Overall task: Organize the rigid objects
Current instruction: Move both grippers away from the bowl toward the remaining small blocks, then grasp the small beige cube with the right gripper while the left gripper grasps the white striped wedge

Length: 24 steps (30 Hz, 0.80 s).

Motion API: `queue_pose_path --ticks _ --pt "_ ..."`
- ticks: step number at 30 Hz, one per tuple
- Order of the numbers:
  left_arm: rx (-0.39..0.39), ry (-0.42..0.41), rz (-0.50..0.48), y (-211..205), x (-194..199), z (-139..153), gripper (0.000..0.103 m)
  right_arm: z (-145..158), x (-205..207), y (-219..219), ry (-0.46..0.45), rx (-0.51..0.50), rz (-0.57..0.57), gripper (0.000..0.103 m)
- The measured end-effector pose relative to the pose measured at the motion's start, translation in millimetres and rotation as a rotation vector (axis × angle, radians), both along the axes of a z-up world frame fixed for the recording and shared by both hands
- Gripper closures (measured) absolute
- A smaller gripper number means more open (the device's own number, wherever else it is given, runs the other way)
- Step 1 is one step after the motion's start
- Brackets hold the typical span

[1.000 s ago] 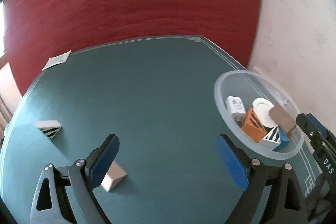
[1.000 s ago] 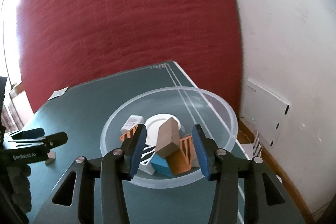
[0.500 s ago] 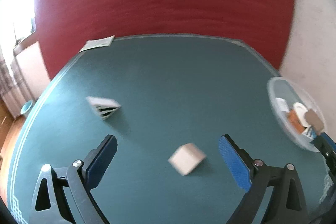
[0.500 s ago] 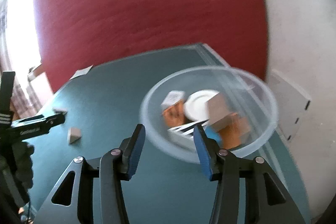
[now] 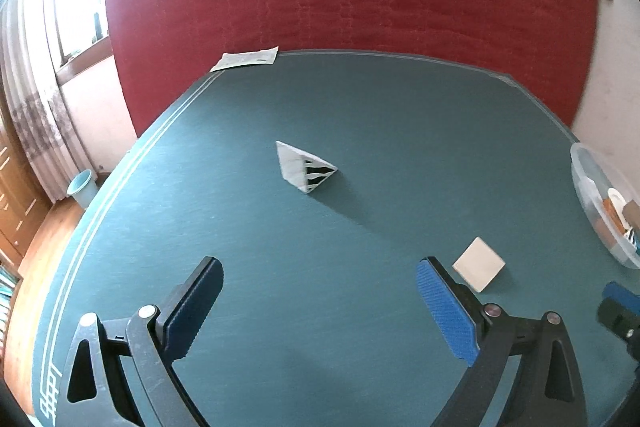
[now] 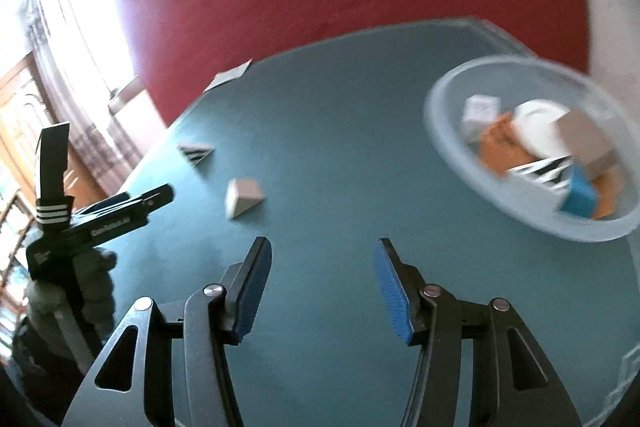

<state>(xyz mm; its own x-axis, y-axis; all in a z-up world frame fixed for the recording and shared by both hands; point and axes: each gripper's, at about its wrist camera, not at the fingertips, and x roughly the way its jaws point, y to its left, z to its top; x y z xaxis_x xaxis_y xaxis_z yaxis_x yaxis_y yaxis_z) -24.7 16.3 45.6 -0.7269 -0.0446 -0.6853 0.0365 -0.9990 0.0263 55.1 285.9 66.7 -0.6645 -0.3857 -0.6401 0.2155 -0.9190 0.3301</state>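
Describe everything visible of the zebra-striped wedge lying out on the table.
The zebra-striped wedge is a small triangular prism, rigid, possibly wood or plastic. One face is plain whitish-grey; its triangular end carries wavy black and white stripes. It lies alone mid-table on the green tabletop, casting a shadow, touching only the surface. It sits ahead of the open left gripper, apart from the beige block.
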Motion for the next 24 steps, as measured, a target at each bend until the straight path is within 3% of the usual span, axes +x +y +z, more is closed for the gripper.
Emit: queue_pose_path --ticks 4,15,24 --pt "-0.024 0.014 0.004 -9.8 4.1 0.2 0.004 -6.3 -8.9 -25.3 -0.057 -0.043 0.055 0.048" --pt "-0.023 0.009 0.039 -39.0 13.4 -2.0 0.004 -12.5 -34.2 -91.7 -0.071 -0.021 0.139 0.048" --pt "0.002 -0.010 0.057 -54.4 16.7 -4.8 0.004 -16.5 -56.4 -111.3 -0.058 0.045 0.103 0.048"
